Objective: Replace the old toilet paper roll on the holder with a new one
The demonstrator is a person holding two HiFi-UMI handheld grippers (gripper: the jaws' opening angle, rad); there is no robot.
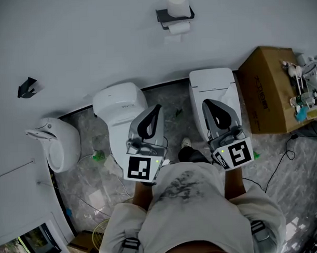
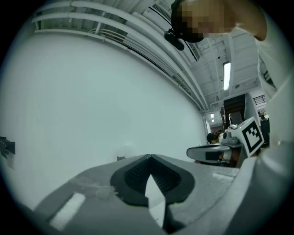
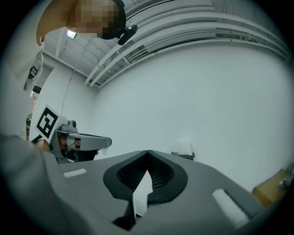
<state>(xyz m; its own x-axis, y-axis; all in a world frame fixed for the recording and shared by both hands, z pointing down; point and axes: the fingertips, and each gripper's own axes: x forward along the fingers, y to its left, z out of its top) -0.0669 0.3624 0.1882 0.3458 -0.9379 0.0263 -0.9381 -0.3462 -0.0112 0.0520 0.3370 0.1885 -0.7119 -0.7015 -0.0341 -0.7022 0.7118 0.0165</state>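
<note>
The black paper holder (image 1: 174, 16) is fixed high on the white wall. One white roll (image 1: 176, 1) stands on top of it and another roll (image 1: 179, 28) hangs beneath. Both grippers are held level in front of the person, well short of the wall. My left gripper (image 1: 157, 109) is shut and empty over the left toilet. My right gripper (image 1: 206, 103) is shut and empty over the right toilet. In the right gripper view the holder (image 3: 183, 154) shows small just beyond the closed gripper (image 3: 148, 152). In the left gripper view the gripper (image 2: 149, 157) meets with nothing between its jaws.
Two white toilets (image 1: 120, 106) (image 1: 214, 90) stand against the wall below the holder, with a urinal (image 1: 58, 142) to the left. A cardboard box (image 1: 266, 88) with small items on it sits at the right. A black bracket (image 1: 27, 87) is on the wall at left. Cables lie on the marble floor.
</note>
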